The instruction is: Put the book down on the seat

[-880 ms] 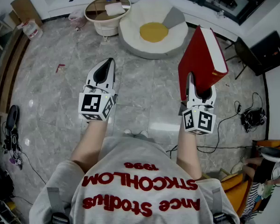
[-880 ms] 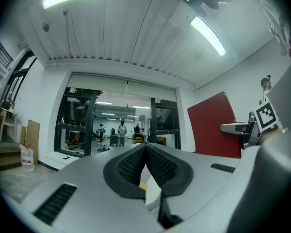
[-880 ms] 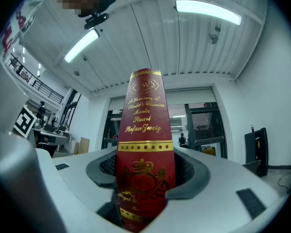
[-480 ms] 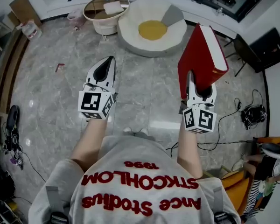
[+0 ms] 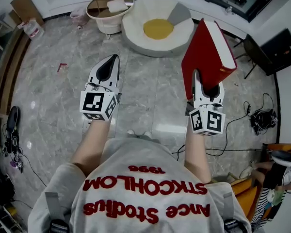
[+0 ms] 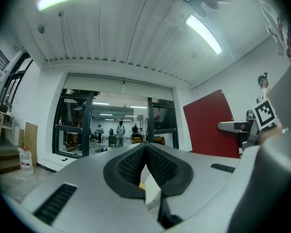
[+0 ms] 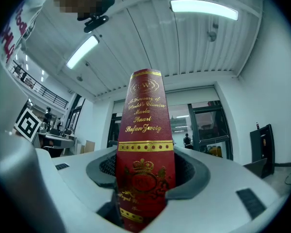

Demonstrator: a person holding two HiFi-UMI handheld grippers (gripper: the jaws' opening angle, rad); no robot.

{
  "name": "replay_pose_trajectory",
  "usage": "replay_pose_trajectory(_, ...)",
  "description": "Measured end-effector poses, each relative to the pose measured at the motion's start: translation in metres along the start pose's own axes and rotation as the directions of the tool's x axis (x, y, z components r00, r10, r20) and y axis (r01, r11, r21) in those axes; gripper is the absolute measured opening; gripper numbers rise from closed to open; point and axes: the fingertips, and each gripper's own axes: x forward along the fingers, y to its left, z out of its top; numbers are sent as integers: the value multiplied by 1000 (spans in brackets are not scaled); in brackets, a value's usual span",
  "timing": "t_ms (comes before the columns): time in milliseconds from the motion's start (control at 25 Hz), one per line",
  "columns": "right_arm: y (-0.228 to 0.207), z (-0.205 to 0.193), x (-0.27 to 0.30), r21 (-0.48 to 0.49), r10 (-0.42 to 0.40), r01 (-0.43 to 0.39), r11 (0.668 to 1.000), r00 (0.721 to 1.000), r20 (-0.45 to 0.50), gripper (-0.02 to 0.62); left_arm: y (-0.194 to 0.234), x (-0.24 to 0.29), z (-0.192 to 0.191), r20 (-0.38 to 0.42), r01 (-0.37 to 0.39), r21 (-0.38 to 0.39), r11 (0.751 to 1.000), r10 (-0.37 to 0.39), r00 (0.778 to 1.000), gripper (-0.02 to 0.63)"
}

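A thick red book [image 5: 206, 57] with white page edges stands up out of my right gripper [image 5: 203, 84], whose jaws are shut on its lower end. In the right gripper view the gold-lettered spine [image 7: 144, 154] fills the gap between the pads. My left gripper [image 5: 108, 72] is shut and holds nothing; its dark pads [image 6: 145, 166] meet at the tip. It hovers level with the right one, to its left. The seat, a round white cushion with a yellow centre [image 5: 158, 29], lies on the floor ahead, between and beyond both grippers. The book also shows at right in the left gripper view [image 6: 208, 125].
A round low table [image 5: 109, 8] with bottles and a white item stands left of the seat. A grey pillow [image 5: 179, 14] rests on the seat's far right. Cables [image 5: 259, 120] and a black box [image 5: 281, 52] lie at right; shoes [image 5: 10, 130] at far left. Marble floor [image 5: 150, 96] stretches ahead.
Both grippers and the book have shifted slightly forward toward the seat. The grip on the book is unchanged.
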Motion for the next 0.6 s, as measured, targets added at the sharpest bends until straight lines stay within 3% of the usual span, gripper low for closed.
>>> replay_pose_trajectory(600,-62,-17,6,32,52,-52,998,999,-7,265,-50,37,-14,-2,-41,0,999,41,999,14)
